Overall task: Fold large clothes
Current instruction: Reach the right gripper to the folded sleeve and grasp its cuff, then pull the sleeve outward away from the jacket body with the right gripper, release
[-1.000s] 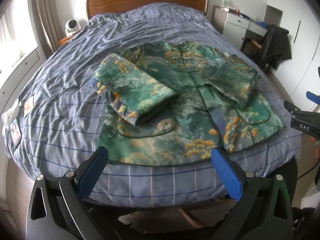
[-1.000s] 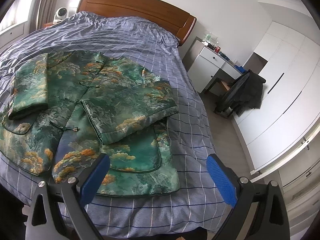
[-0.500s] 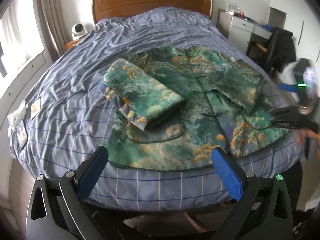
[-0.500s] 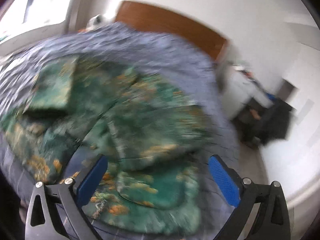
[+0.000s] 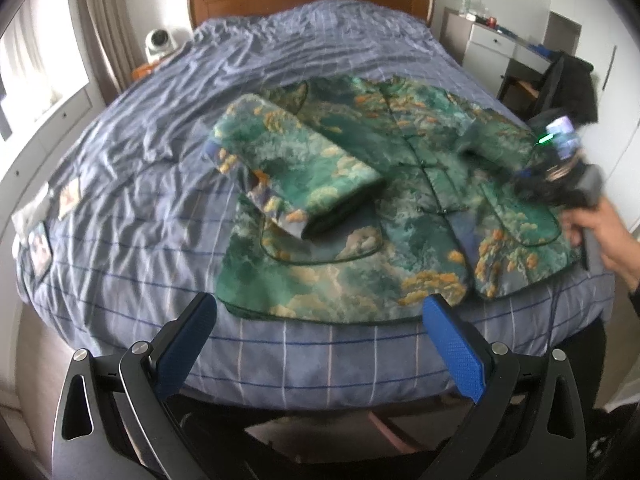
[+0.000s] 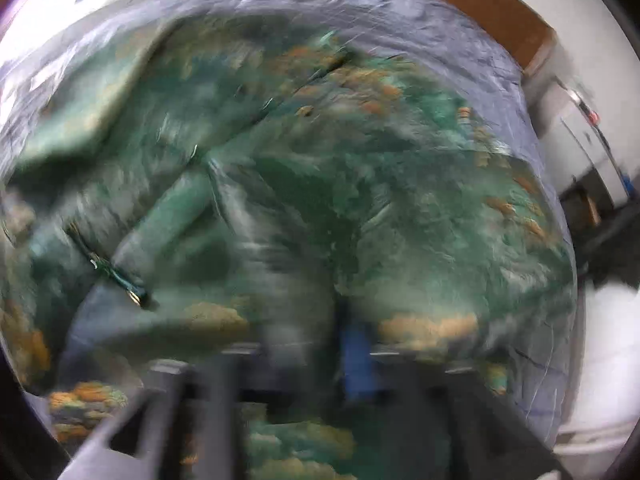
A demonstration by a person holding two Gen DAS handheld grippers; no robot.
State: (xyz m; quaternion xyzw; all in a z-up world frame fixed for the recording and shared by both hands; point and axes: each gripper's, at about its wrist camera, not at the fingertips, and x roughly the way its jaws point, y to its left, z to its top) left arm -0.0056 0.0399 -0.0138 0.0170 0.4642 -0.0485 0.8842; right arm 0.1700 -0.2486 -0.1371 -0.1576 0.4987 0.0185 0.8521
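So the jacket (image 5: 384, 200) is lying flat, face up, near the foot of the bed (image 5: 160, 168), hem toward me. Both sleeves are already folded in across the front: the left sleeve (image 5: 296, 172) sits at about 9 o'clock from the button line and the right sleeve (image 6: 420, 216) at about 3 o'clock. I'd say we're past the sleeve step and into folding the body.

My right gripper (image 6: 320, 340) is down on the jacket's right side, over that folded sleeve. Its jaws have snapped nearly shut. That wrist view is a smeared mess, so whether fabric is actually pinched between them is my best guess only: it looks like green cloth bunches right at the tips, but I can't swear to it. From the left camera I only get the gripper body and my hand (image 5: 600, 232) at 3 o'clock, blurred, with the tips lost against the pattern.

My left gripper (image 5: 316, 340) hangs at 6 o'clock, off the foot of the bed, jaws wide apart and nothing in them.

Next move, as I read it: confirm the right side really has cloth, get the left one onto the hem or the opposite edge, and lift both together so the padded fabric doesn't slump and undo the sleeves.

Hidden stuff: the jacket's back and whatever lies under the sleeves.
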